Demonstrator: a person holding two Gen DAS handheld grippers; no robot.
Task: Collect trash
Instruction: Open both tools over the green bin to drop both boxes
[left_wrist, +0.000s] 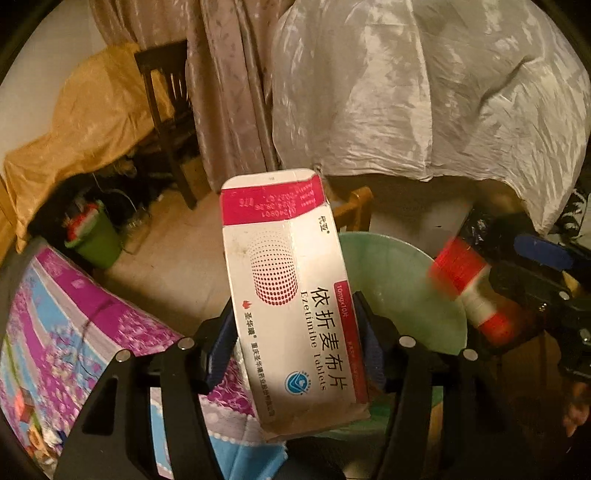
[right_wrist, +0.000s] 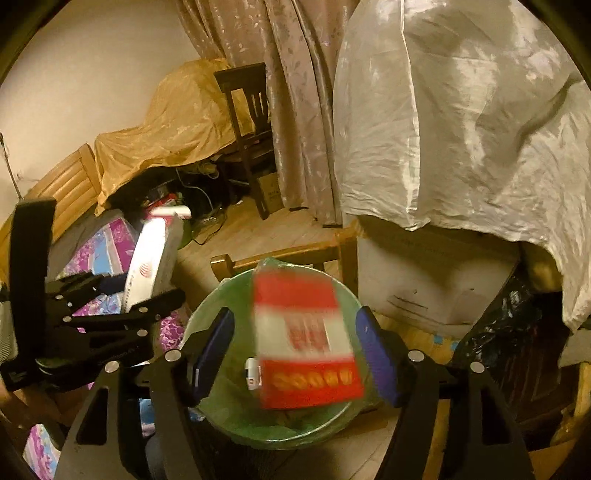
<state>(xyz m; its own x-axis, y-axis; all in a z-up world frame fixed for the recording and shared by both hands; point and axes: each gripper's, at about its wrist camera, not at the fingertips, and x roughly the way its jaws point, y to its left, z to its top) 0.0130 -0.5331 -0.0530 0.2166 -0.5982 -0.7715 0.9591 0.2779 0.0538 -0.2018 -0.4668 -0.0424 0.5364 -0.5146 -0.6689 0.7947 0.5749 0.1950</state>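
While your right claw (right_wrist: 295, 350) stands spread, the red-and-white box (right_wrist: 304, 339) sits blurred in the gap with daylight on both sides of it, neither pad touching. It looks like it is dropping free, straight over the green-lined bin (right_wrist: 229, 413) just below and ahead of that claw. No earlier view here, so take that as a read, not a fact. The box's writing is smeared; only a row of orange blobs on the lower red band shows, nothing readable.

Your left claw (left_wrist: 295, 343) has the white-and-magenta medicine box (left_wrist: 291, 295) standing up between its blue pads. Both pads sit at the box's edges, but I cannot tell whether they grip it or have just let go. This box is above and slightly short of the same bin, whose rim (left_wrist: 406, 280) shows just right of the claw.

Readable on the medicine box: "Ezetimibe Tablets", large "依折麦布片", "10mg×10片" on the magenta strip, "圣华曦" by a small red mark, and a round blue logo near the claw. The top flap carries upside-down stamped digits, too small to trust.

Progress, judged: one box is about going in, one remains to drop. Farther off, beyond the left claw, a small green bucket (left_wrist: 94, 240) with red stuff sits on the floor by a dark chair (left_wrist: 166, 110); whether that is more trash I cannot tell.
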